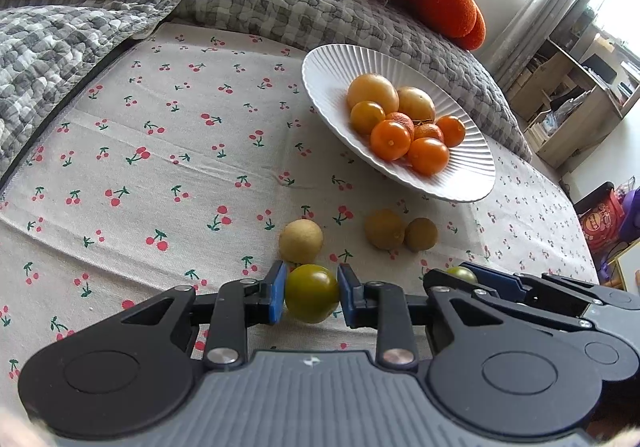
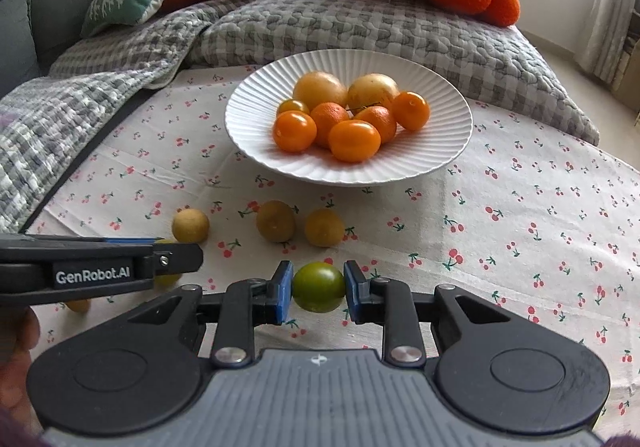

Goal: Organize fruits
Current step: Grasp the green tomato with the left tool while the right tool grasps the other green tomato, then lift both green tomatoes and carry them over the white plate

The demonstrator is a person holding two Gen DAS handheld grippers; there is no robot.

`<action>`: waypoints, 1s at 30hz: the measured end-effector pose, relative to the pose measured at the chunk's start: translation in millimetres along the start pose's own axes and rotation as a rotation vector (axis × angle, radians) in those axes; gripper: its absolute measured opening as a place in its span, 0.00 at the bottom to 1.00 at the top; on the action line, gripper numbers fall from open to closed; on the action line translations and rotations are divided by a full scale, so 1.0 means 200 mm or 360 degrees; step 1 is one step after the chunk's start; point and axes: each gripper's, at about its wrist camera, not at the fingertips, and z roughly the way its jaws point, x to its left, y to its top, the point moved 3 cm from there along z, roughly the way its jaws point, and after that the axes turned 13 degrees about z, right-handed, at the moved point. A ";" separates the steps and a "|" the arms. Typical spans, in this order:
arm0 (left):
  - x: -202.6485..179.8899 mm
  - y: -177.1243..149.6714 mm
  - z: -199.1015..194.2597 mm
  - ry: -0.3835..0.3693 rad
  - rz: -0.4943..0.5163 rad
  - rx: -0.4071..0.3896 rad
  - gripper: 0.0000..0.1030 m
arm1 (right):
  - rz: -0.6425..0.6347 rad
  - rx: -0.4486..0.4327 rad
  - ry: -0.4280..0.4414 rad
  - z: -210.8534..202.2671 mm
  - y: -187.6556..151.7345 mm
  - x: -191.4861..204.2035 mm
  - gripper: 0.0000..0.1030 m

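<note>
The left gripper [image 1: 312, 293] clamps a round green tomato [image 1: 312, 293] between its blue pads. The right gripper [image 2: 319, 287] likewise grips a second green tomato [image 2: 319, 287]. Beyond both, a white ribbed plate [image 2: 440, 151] of orange and yellow fruits sits on the cherry-print cloth [image 2: 520, 215].

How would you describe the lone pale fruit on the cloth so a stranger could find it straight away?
Start at the white ribbed plate piled with orange fruit. On the cherry-print cloth in front of it lie three tan fruits. The pale tan fruit is the leftmost, lying apart from the touching pair and lighter than both.
</note>
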 end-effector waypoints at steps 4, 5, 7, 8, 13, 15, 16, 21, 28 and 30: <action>0.00 0.01 -0.03 -0.0050 -0.0044 -0.0011 0.21 | 0.0024 -0.0019 0.0048 -0.04 0.02 0.01 0.24; 0.00 0.01 -0.03 -0.0063 -0.0057 -0.0017 0.21 | 0.0034 -0.0022 0.0059 -0.05 0.03 0.01 0.24; 0.01 0.02 -0.05 -0.0078 -0.0076 -0.0033 0.21 | 0.0056 -0.0025 0.0080 -0.07 0.04 0.01 0.24; 0.01 0.02 -0.06 -0.0079 -0.0079 -0.0040 0.21 | 0.0063 -0.0029 0.0087 -0.08 0.04 0.01 0.24; 0.02 0.03 -0.08 -0.0097 -0.0098 -0.0052 0.21 | 0.0123 -0.0049 0.0134 -0.12 0.08 -0.01 0.24; 0.03 0.04 -0.10 -0.0123 -0.0117 -0.0063 0.21 | 0.0142 -0.0064 0.0145 -0.14 0.10 -0.02 0.24; 0.03 0.04 -0.11 -0.0130 -0.0119 -0.0076 0.21 | 0.0155 -0.0068 0.0154 -0.15 0.11 -0.02 0.24; 0.06 0.09 -0.18 -0.0151 -0.0145 -0.0136 0.21 | 0.0231 -0.0094 0.0197 -0.20 0.15 -0.07 0.24; 0.11 0.14 -0.22 -0.0149 -0.0175 -0.0201 0.21 | 0.0362 -0.0172 0.0216 -0.27 0.24 -0.21 0.24; 0.09 0.15 -0.21 -0.0175 -0.0162 -0.0195 0.21 | 0.0427 -0.0172 0.0238 -0.27 0.26 -0.26 0.24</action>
